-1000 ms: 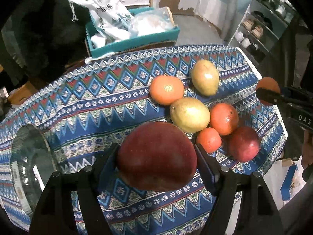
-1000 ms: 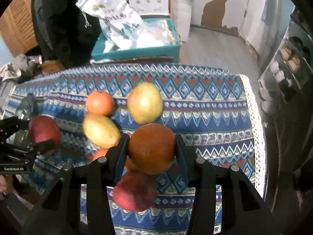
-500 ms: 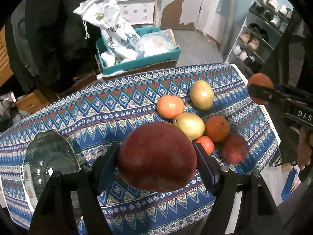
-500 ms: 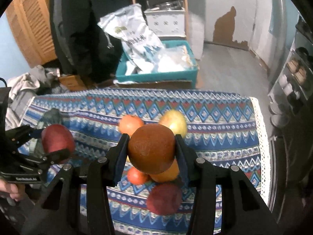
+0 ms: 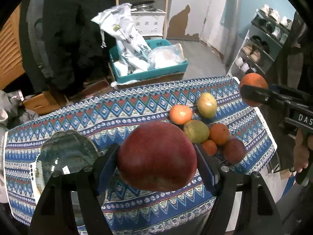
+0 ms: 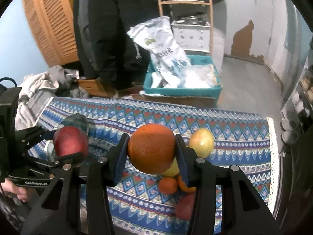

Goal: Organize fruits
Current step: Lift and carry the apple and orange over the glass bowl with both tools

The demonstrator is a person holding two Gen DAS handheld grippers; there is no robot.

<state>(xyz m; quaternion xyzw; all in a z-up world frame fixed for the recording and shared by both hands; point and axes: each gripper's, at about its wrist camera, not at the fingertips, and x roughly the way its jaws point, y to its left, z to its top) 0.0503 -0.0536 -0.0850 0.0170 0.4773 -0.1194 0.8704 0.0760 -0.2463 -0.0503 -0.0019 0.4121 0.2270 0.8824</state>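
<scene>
Between the left gripper's (image 5: 157,156) pads sat a firm, smooth red apple (image 5: 157,156), clamped across its widest part; the right gripper (image 6: 151,148) pinched an orange (image 6: 151,148).

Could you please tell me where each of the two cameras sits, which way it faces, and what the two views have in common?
Left wrist: on the left gripper, looking down along its fingers at the red apple it holds, above the patterned tablecloth and glass plate; the person's right hand shows.
Right wrist: on the right gripper, facing the held orange; fingers of the left hand show.
Shared: tablecloth, plate, fruit pile, teal crate, and each other's gripper.
</scene>
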